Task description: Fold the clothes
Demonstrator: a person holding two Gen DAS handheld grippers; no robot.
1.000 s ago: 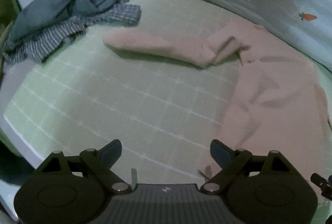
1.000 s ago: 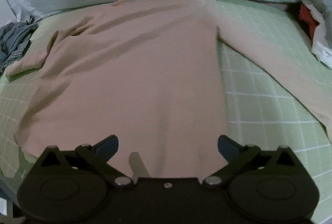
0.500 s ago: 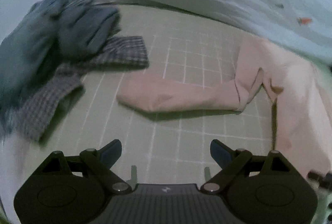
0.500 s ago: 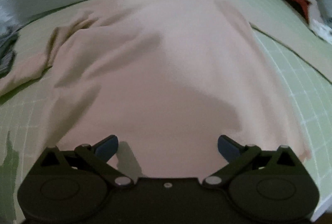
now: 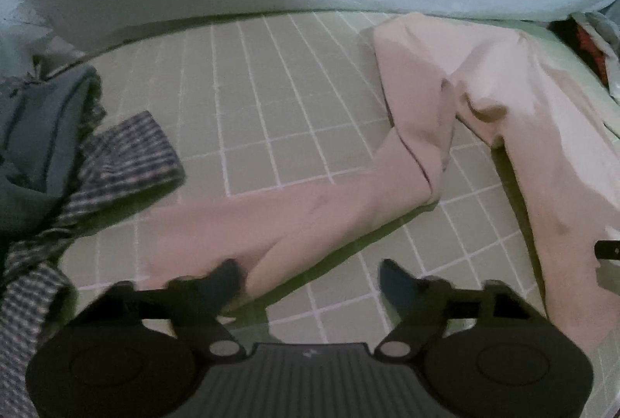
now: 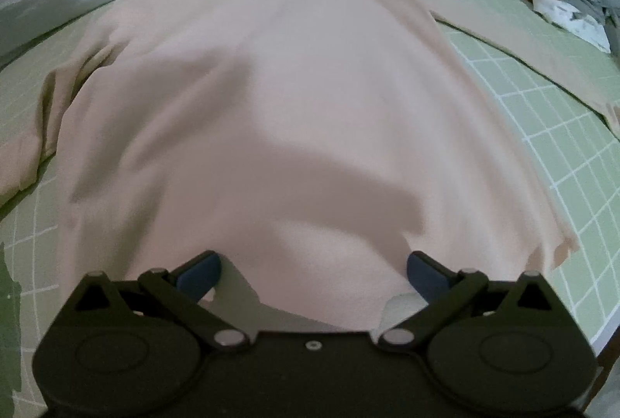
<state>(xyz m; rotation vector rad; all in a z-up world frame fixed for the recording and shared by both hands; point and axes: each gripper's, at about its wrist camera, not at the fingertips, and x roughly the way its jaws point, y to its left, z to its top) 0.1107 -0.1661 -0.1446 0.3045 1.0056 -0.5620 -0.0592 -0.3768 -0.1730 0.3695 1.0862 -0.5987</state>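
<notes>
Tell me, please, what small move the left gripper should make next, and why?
Probably ease the left gripper slightly forward and close on the pink sleeve. Its jaws are open, one fingertip already at the sleeve's end, and the sleeve lies stretched out on the green grid sheet, unfolded.

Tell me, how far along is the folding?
Barely begun. The pink shirt lies spread on the green sheet, unfolded. The left gripper, jaws open, is at its sleeve; the right gripper hovers open over the hem. A grey clothes pile waits.
</notes>
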